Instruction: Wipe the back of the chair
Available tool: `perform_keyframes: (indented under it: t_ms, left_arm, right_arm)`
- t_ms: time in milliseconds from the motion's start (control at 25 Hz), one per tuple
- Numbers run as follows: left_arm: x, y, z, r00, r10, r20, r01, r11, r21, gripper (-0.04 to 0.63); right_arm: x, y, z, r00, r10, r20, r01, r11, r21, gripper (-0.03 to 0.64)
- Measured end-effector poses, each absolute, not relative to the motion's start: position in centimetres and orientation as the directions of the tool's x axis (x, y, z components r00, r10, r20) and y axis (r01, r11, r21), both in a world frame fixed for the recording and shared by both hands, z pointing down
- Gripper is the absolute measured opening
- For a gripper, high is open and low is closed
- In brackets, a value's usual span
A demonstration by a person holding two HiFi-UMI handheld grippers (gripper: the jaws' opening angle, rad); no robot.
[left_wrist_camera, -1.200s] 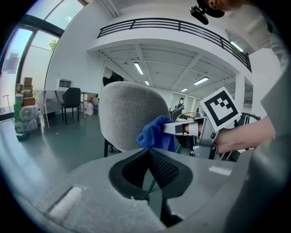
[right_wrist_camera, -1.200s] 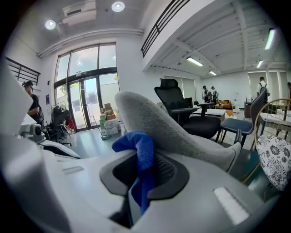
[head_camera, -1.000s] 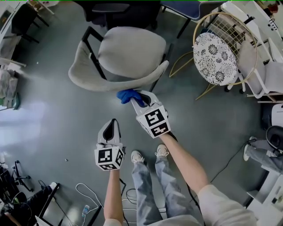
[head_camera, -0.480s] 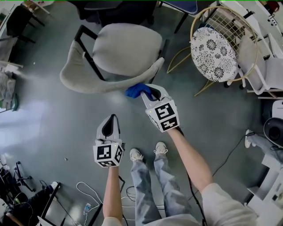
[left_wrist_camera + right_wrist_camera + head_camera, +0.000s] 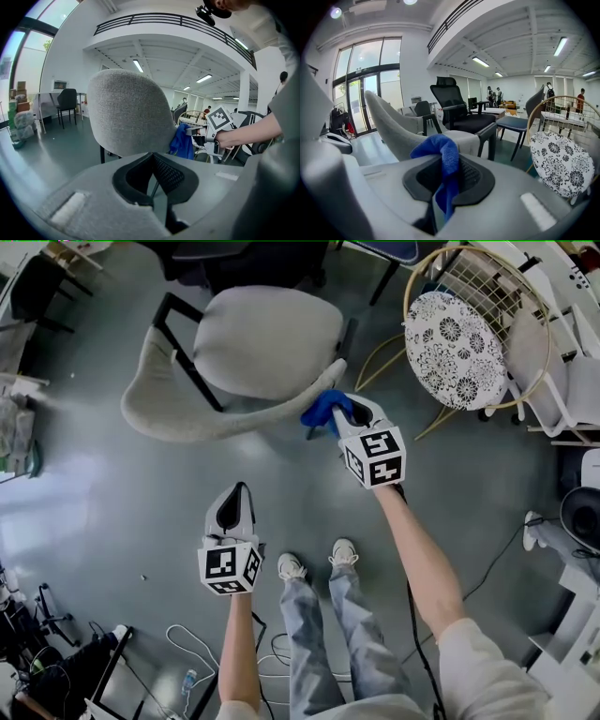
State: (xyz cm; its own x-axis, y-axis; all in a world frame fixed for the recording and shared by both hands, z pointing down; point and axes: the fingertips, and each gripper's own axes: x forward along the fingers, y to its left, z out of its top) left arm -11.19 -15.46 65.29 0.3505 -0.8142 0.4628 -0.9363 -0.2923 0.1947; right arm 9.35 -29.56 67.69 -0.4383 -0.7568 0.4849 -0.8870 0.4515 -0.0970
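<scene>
A grey upholstered chair stands ahead of me, its curved back [image 5: 216, 413] nearest and its seat [image 5: 267, 341] beyond. My right gripper [image 5: 339, 415] is shut on a blue cloth [image 5: 323, 409], which presses against the right end of the back's top edge. In the right gripper view the cloth [image 5: 440, 150] bulges out between the jaws, with the chair back [image 5: 389, 122] just to its left. My left gripper [image 5: 233, 501] hangs lower and to the left, shut on nothing and clear of the chair. Its own view faces the chair back [image 5: 129, 112] and shows the cloth [image 5: 182, 140] at the right edge.
A round wire chair with a patterned cushion [image 5: 455, 348] stands close on the right. A black office chair [image 5: 244, 259] is behind the grey one. White furniture [image 5: 562, 352] lines the far right. Cables [image 5: 187, 652] lie on the floor near my feet [image 5: 319, 563].
My right gripper has slid the blue cloth rightwards along the chair back's top edge, from near its middle to its right end. The left gripper has stayed put.
</scene>
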Motion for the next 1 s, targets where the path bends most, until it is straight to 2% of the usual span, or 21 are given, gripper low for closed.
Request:
perform_keyframes:
  t_ms: [520,1000]
  left_arm:
    - [-12.0,-15.1,65.3,0.344,-0.813,0.469,-0.939,-0.285,0.195,0.005]
    - [-12.9,-13.7,65.1,0.343,-0.817,0.463,-0.939,-0.284,0.195,0.005]
  right_arm:
    - [12.3,-32.3,68.1,-0.384,-0.776,0.501,-0.902,0.43,-0.027,0.046]
    - [10.0,-25.7,67.0,-0.422,-0.768,0.482,-0.883,0.468,-0.028,0.046]
